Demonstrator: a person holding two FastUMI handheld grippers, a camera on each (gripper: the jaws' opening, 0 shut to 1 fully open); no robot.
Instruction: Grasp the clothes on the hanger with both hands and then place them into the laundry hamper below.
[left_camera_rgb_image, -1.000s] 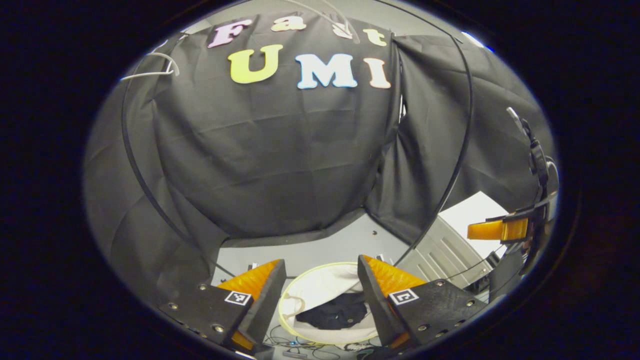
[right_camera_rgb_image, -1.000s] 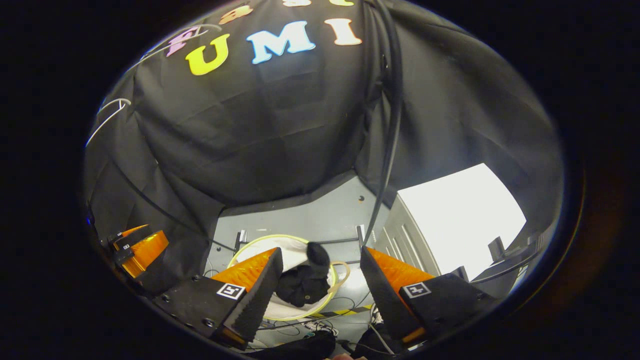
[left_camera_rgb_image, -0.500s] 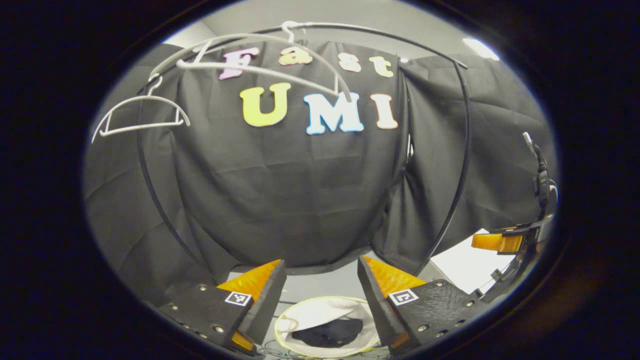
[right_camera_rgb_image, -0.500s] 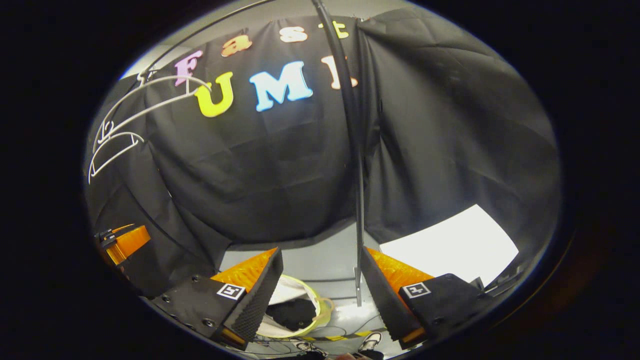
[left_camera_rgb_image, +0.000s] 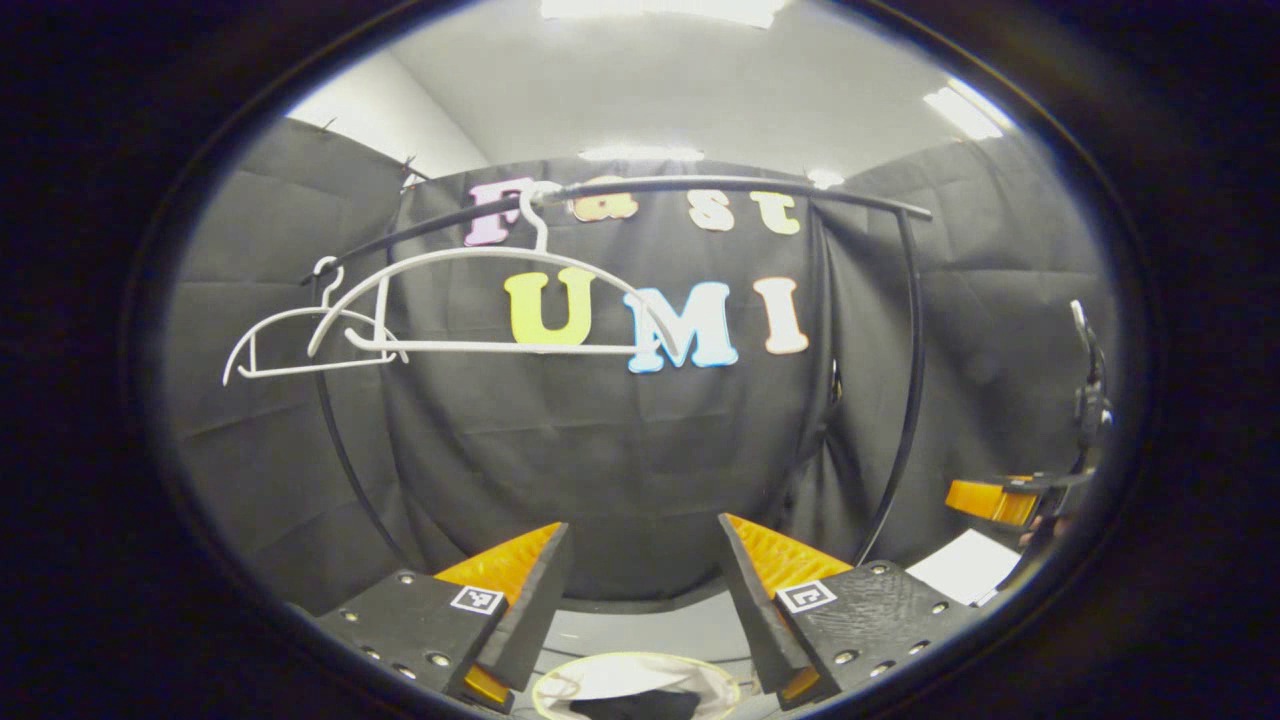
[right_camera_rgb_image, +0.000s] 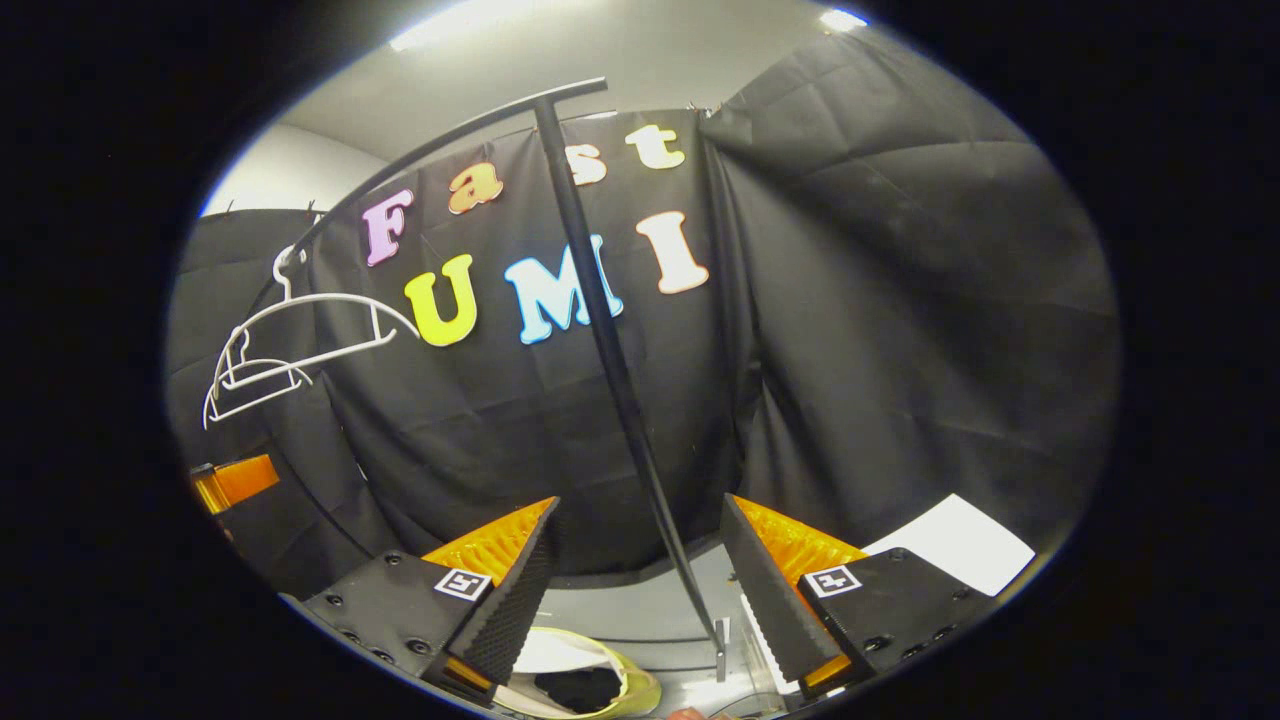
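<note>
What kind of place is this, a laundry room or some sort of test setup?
Most likely a staged recording booth, not a home laundry room. Black cloth walls enclose it, a black clothes rail carries bare white hangers, and a laundry hamper with dark clothes sits on the floor below.

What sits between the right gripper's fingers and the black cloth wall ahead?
In the right gripper view, the rack's black upright pole crosses between the open right gripper and the wall.

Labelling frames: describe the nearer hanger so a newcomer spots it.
Find the black rail across the top of the booth. Two bare white hangers hook over it; the nearer hanger is the larger one toward the middle, overlapping the smaller hanger at the left.
</note>
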